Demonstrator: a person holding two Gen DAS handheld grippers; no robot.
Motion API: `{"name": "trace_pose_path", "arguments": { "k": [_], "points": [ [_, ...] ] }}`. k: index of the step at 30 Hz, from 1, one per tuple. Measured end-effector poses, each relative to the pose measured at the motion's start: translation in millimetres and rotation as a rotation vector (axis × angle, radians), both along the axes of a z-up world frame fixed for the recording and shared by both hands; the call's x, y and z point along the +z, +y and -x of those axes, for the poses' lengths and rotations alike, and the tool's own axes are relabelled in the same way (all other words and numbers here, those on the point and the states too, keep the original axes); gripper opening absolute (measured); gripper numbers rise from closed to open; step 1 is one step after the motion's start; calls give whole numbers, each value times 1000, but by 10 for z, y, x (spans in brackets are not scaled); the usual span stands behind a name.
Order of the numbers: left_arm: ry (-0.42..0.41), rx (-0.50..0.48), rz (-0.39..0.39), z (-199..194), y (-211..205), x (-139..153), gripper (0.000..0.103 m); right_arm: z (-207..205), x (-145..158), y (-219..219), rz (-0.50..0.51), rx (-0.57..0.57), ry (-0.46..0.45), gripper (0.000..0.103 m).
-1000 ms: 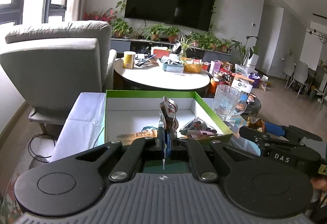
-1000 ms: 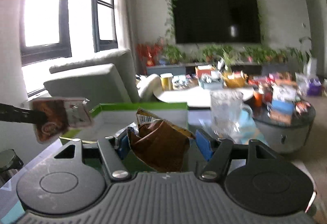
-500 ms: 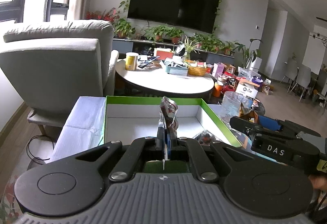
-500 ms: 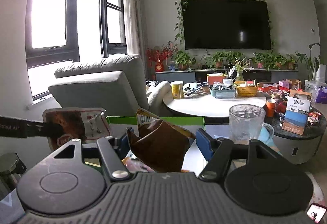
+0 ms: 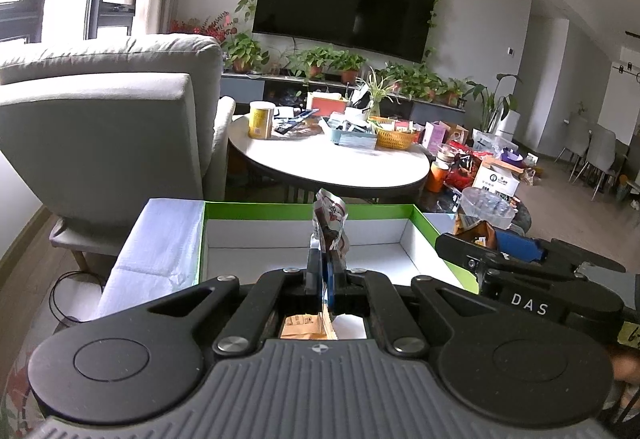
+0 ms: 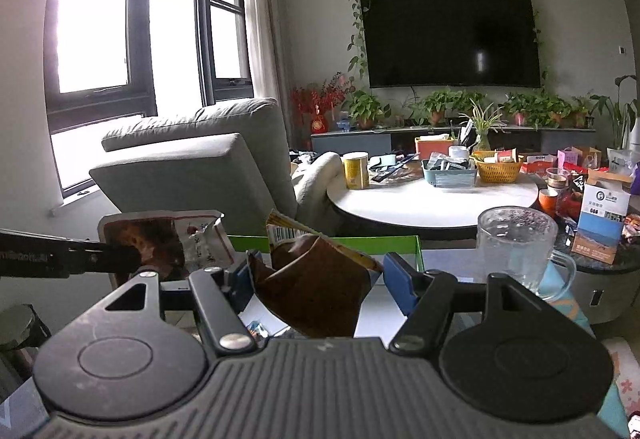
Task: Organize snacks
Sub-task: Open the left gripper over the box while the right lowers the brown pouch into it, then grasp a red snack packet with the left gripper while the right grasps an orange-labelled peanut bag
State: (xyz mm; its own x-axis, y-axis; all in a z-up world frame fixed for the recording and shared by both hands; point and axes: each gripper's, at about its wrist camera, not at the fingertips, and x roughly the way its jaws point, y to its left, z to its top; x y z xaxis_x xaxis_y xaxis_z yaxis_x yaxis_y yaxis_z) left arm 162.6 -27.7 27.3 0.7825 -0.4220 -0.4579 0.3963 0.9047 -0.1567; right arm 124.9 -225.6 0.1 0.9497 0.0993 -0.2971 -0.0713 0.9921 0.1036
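Observation:
My left gripper [image 5: 326, 271] is shut on a thin silver and brown snack packet [image 5: 330, 223], held edge-on above the white box with the green rim [image 5: 304, 206]. From the right wrist view that packet [image 6: 160, 239] shows flat at the left, pinched by the left gripper [image 6: 128, 259]. My right gripper [image 6: 316, 275] is shut on a crumpled brown snack bag [image 6: 316, 279] with a barcode flap, its blue pads pressing both sides. In the left wrist view the right gripper [image 5: 500, 243] hangs by the box's right wall.
A glass mug [image 6: 516, 243] stands right of the box. Beyond it a round white table [image 6: 432, 199] carries a yellow can, baskets and cartons. A grey armchair [image 5: 108, 127] stands at the left and a white cloth [image 5: 160, 243] lies beside the box.
Both grippers have moved forward over the box with their packets still held. The box's floor with its loose snacks has slipped below the left view, and the right gripper has drawn nearer on the right.

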Motion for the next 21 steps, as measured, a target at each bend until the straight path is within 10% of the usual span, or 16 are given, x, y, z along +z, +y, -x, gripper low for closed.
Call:
{"name": "trace_pose_path", "arguments": {
  "k": [21],
  "points": [
    [45, 23, -37, -100, -5, -204, 20, -150, -112, 3, -14, -13, 57, 53]
  ]
}}
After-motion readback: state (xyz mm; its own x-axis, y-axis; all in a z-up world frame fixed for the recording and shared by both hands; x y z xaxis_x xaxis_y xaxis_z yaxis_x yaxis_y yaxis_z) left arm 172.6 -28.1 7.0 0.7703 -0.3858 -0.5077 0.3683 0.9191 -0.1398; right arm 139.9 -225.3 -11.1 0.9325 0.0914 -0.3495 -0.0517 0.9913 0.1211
